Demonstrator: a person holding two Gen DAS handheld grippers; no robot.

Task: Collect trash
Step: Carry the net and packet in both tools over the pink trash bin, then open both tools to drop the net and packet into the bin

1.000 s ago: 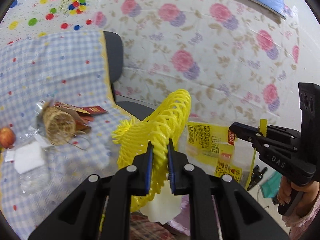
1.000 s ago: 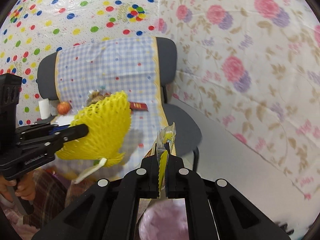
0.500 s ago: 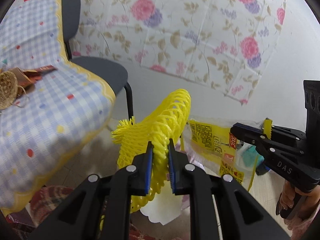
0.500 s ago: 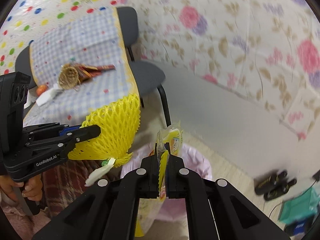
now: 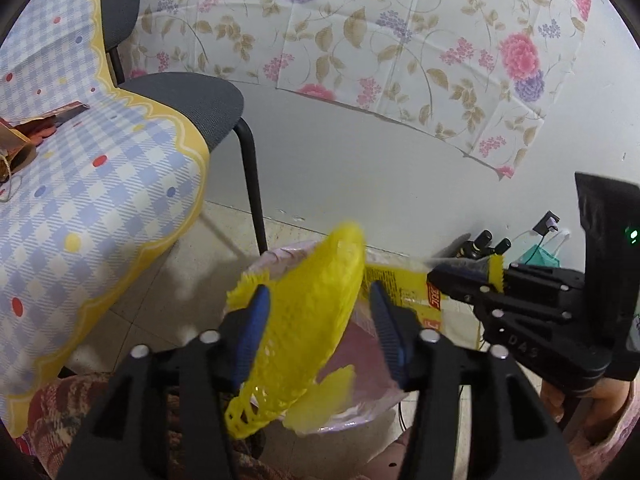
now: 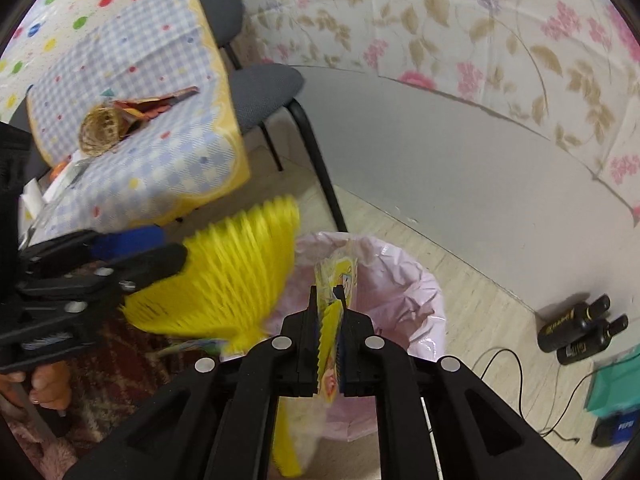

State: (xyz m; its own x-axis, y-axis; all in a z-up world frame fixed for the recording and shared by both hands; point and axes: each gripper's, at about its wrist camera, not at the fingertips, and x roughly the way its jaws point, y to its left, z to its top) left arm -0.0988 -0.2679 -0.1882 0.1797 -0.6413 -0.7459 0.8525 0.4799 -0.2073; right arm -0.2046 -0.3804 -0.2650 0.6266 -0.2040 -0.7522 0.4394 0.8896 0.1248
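Observation:
A yellow foam fruit net (image 5: pixel 308 320) hangs blurred between the spread jaws of my left gripper (image 5: pixel 320 304), just over a bin lined with a pink bag (image 6: pixel 404 280). The net also shows in the right wrist view (image 6: pixel 236 272), beside the left gripper (image 6: pixel 132 252). My right gripper (image 6: pixel 328 300) is shut on a yellow snack wrapper (image 6: pixel 334 320) and holds it above the bin's mouth. In the left wrist view the right gripper (image 5: pixel 440 278) grips the wrapper (image 5: pixel 404 292) just right of the net.
A table with a blue checked cloth (image 6: pixel 132 80) holds a wicker ball (image 6: pixel 100 130), red wrappers and other litter. A grey chair (image 5: pixel 188 100) stands beside the bin. Two dark bottles (image 6: pixel 576 328), a cable and a green bag lie on the floor by the wall.
Both grippers swung away from the table and down over the pink-lined bin. My left gripper's jaws opened and the yellow net is slipping loose. The right gripper still clamps the wrapper.

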